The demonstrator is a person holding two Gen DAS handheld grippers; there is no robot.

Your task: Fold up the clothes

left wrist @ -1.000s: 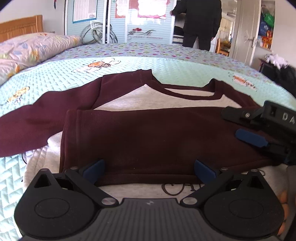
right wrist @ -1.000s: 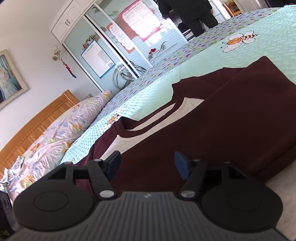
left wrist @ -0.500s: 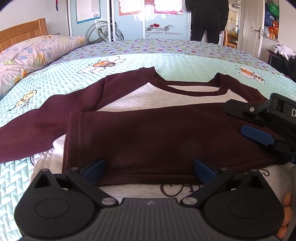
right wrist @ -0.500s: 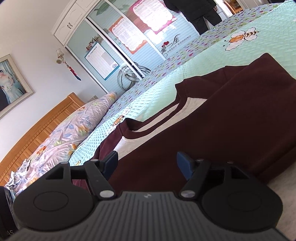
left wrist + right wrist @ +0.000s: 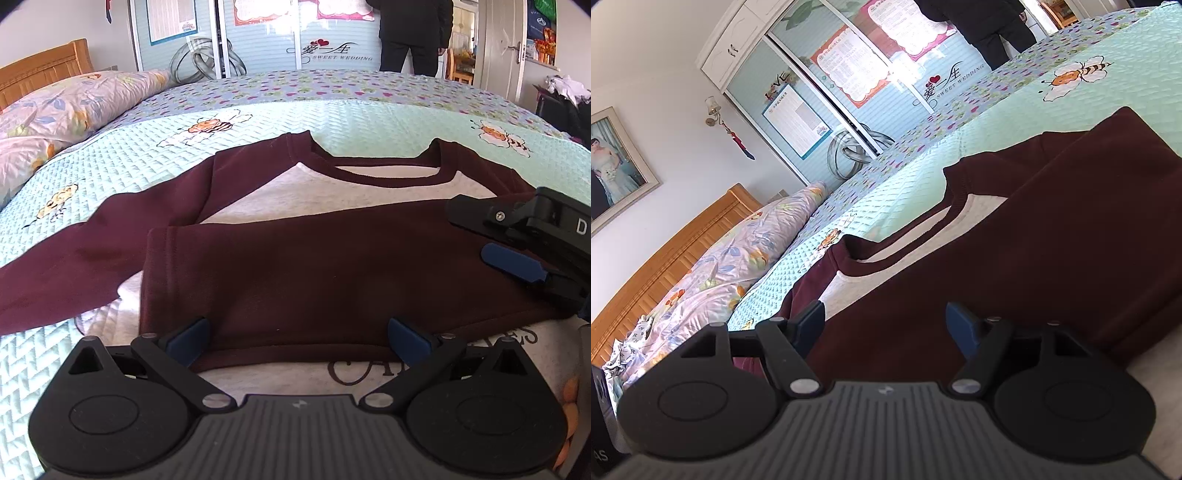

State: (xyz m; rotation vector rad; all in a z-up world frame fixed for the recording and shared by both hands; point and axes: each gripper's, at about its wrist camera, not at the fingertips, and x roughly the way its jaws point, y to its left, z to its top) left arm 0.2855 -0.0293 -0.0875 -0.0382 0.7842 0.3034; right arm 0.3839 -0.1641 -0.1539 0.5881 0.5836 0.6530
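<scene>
Two grippers, your left gripper (image 5: 297,338) and right gripper (image 5: 884,325), hover with jaws spread wide, holding nothing, over the maroon-and-grey cotton sweatshirt (image 5: 332,269) lying flat on the mint quilted bedspread (image 5: 140,155), one sleeve folded across its chest.

The sweatshirt's (image 5: 314,266) left sleeve runs off the picture's edge – its hem hides behind the left tool (image 5: 297,341).

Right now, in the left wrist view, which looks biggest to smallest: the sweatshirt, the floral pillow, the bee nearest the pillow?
1. sweatshirt
2. floral pillow, though it lies farther away
3. bee
</scene>
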